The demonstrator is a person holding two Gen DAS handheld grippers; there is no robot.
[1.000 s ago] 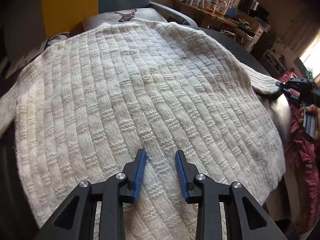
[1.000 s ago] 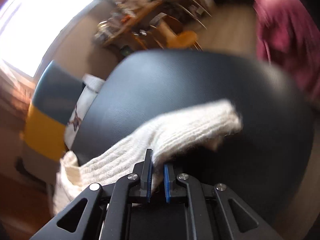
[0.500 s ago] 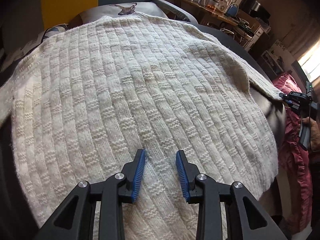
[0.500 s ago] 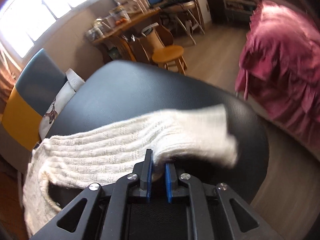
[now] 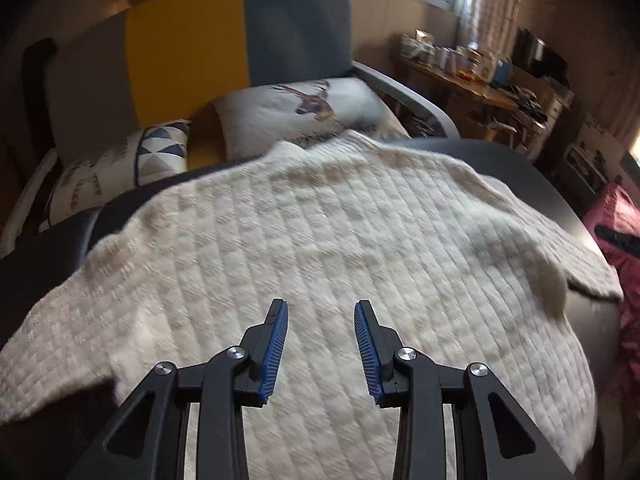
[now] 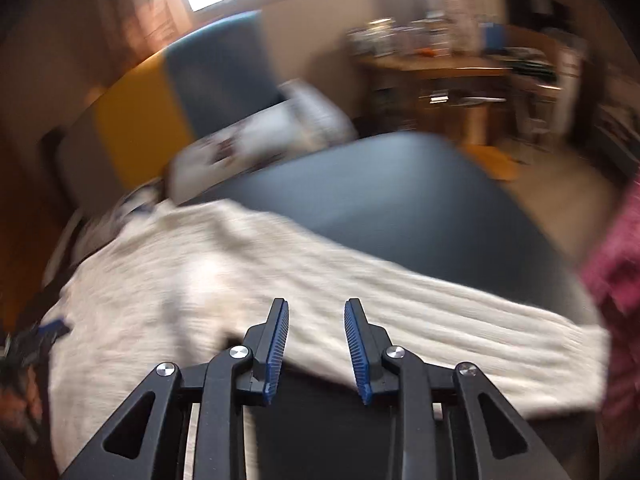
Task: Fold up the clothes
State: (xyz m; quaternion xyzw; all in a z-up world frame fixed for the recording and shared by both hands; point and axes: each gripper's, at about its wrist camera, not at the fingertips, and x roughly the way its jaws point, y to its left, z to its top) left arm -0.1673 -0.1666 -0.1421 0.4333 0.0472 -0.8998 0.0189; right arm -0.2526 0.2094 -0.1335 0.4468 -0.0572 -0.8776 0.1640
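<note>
Sweater flat on dark table, both grippers, left and right, spread wide above it, holding nothing.

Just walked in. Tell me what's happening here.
A person with a handheld gripper in each hand is folding a cream knit sweater spread on a dark padded surface. The left gripper hangs open over the sweater body, holding nothing. The right gripper is open over a sleeve lying stretched out flat. No fold is visible yet.
</note>
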